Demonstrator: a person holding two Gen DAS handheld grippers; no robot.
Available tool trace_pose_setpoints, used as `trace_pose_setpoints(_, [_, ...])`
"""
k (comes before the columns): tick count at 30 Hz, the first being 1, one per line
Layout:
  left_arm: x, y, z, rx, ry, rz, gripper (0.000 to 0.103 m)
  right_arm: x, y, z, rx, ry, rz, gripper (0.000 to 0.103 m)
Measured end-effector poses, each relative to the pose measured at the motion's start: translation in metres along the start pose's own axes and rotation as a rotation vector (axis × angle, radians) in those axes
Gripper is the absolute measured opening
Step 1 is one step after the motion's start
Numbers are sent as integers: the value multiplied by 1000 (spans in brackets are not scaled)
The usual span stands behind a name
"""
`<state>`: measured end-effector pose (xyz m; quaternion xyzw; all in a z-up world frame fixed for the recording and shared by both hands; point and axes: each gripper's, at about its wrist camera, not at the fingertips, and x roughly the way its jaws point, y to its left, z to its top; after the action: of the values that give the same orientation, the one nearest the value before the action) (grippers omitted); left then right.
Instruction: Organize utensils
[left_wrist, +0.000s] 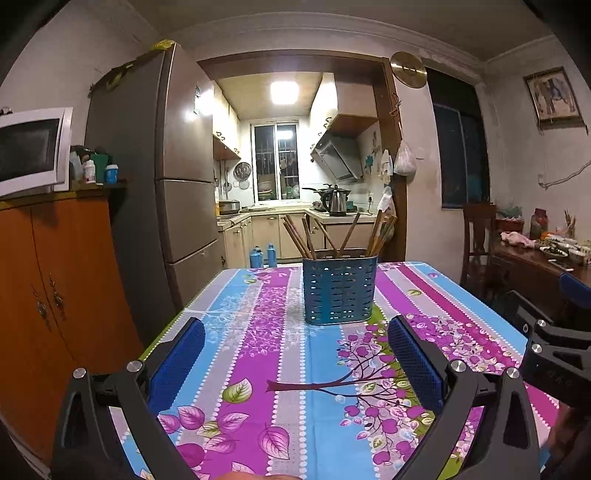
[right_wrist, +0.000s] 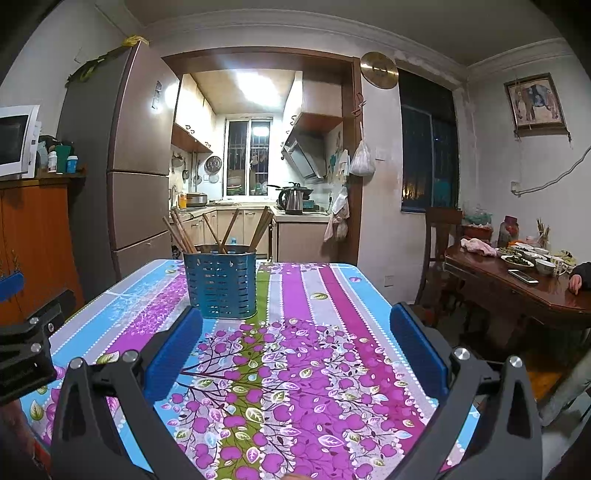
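Note:
A blue perforated utensil holder stands upright on the floral tablecloth, with several brown wooden chopsticks leaning in it. It also shows in the right wrist view, with the chopsticks. My left gripper is open and empty, held above the table short of the holder. My right gripper is open and empty, to the right of the holder. The right gripper's body shows at the right edge of the left wrist view.
A tall fridge and an orange cabinet with a microwave stand left of the table. A kitchen doorway lies behind. A dark wooden dining table with bowls and a chair stands to the right.

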<state>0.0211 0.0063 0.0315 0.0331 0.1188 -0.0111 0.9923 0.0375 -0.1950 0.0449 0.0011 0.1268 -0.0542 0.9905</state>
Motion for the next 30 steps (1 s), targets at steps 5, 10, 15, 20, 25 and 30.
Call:
trace_pose_setpoints(5, [6, 9, 0, -66, 27, -25, 99, 1, -2, -1, 9, 3, 2, 98])
trace_pose_setpoints(10, [15, 10, -3, -75, 69, -24, 99, 1, -2, -2, 7, 2, 1, 98])
trace_pose_setpoints(15, [14, 4, -6, -42, 62, -18, 98, 1, -3, -3, 9, 3, 5, 98])
trace_pose_setpoints(20, [14, 0, -7, -29, 59, -7, 98, 1, -3, -4, 12, 5, 4, 98])
trace_pose_setpoints(25, [12, 2, -5, -27, 52, 25, 98, 0, -5, -5, 20, 6, 2, 98])
trace_pose_setpoints(30, [9, -7, -5, 41, 18, 50, 98, -1, -8, -5, 28, 4, 4, 98])
